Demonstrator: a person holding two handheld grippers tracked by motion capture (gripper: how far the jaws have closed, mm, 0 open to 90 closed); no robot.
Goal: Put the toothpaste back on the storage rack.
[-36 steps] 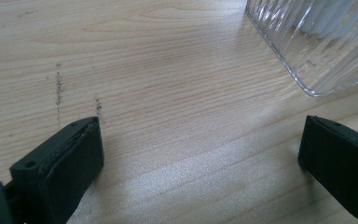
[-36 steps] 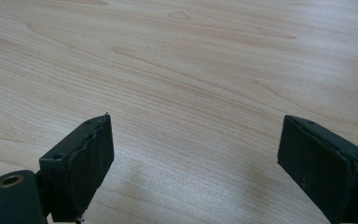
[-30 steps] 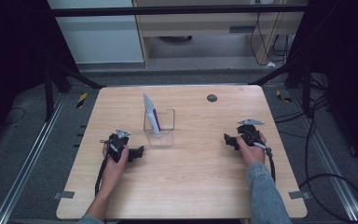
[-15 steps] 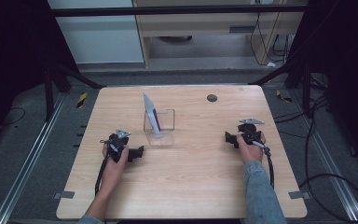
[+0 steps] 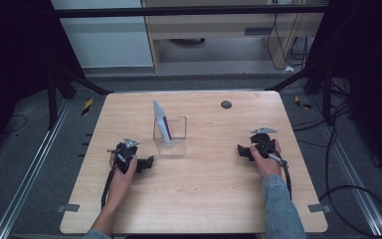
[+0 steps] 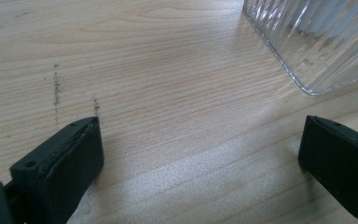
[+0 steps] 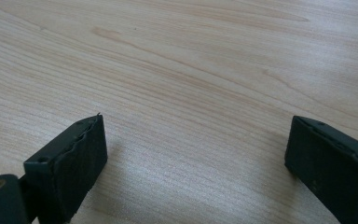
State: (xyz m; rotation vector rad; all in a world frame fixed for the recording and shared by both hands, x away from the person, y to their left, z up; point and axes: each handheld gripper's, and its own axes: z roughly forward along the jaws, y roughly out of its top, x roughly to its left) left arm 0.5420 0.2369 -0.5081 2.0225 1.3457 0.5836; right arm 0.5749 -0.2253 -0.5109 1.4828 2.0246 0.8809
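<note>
A clear ribbed glass holder (image 5: 171, 142) stands in the middle of the wooden table (image 5: 194, 199). A flat white and purple item (image 5: 161, 122) leans upright in it. My left gripper (image 5: 150, 162) rests on the table just left of the holder, pointing right, jaws open and empty. In the left gripper view my left gripper (image 6: 200, 154) has the holder's corner (image 6: 317, 42) ahead at the upper right. My right gripper (image 5: 240, 151) lies to the right of the holder, pointing left. In its own view the right gripper (image 7: 196, 149) is open over bare wood; its jaws have just been opening, with nothing between them.
A small dark round disc (image 5: 226, 104) lies near the table's far edge. Black frame legs (image 5: 59, 84) and cables (image 5: 358, 189) stand on the floor around the table. A pale cabinet (image 5: 104, 45) is behind it.
</note>
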